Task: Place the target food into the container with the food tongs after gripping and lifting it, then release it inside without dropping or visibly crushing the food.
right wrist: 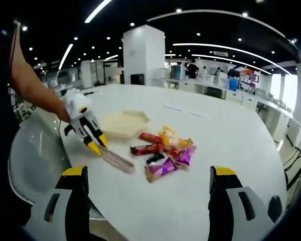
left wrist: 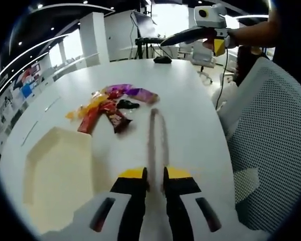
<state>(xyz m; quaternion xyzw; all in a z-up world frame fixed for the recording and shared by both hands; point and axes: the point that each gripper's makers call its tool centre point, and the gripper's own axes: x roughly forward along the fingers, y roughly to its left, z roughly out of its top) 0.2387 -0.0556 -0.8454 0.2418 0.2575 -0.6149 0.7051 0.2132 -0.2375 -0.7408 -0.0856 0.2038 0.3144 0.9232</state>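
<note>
Tongs (left wrist: 157, 135) clamped in my left hand-held gripper (left wrist: 155, 182), jaws nearly closed on the handles, tips near the snack pile (left wrist: 113, 105) on the white tabletop (left wrist: 190, 90) — container (left wrist: 57, 175) just beside. Right hand-held gripper (right wrist: 148, 193) wide open, holding nothing

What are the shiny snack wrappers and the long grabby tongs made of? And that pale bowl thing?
The snack wrappers look like thin glossy plastic or foil: bright colours, crinkled edges. The tongs, clamped in the left gripper, look like clear or pale plastic, since the white table shows through; blur leaves it unsure. The container looks like matte cream plastic or pulp, with no shine.
</note>
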